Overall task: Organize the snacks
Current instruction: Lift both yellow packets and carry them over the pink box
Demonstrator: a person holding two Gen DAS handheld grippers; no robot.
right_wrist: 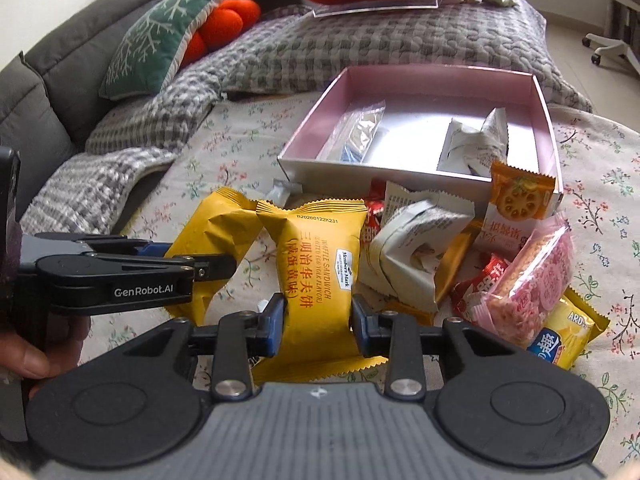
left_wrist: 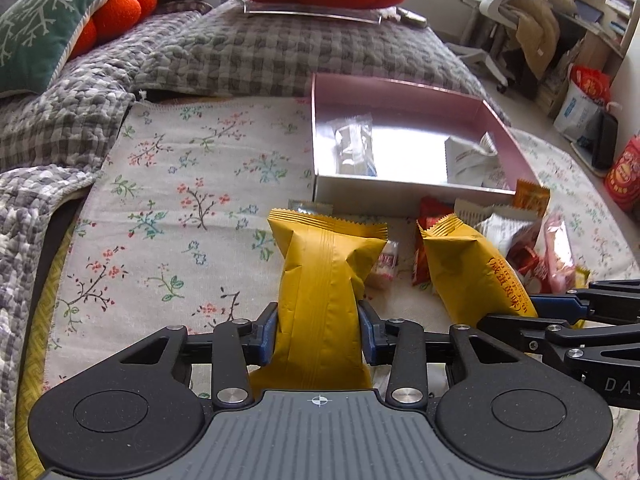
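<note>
Left gripper (left_wrist: pixel 318 326) clamps yellow packet (left_wrist: pixel 320 280); right gripper (right_wrist: pixel 318 322) seemingly grips second yellow packet (right_wrist: pixel 316 264), near pink box (right_wrist: pixel 544 120).

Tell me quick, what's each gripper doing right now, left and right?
Left gripper: shut on a yellow snack pack.
Right gripper: shut on the other yellow snack pack, the waffle sandwich one.

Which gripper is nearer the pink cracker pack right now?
Right. The right gripper, shut on a yellow pack, sits just left of the pink cracker pack. The left gripper is farther left.
</note>
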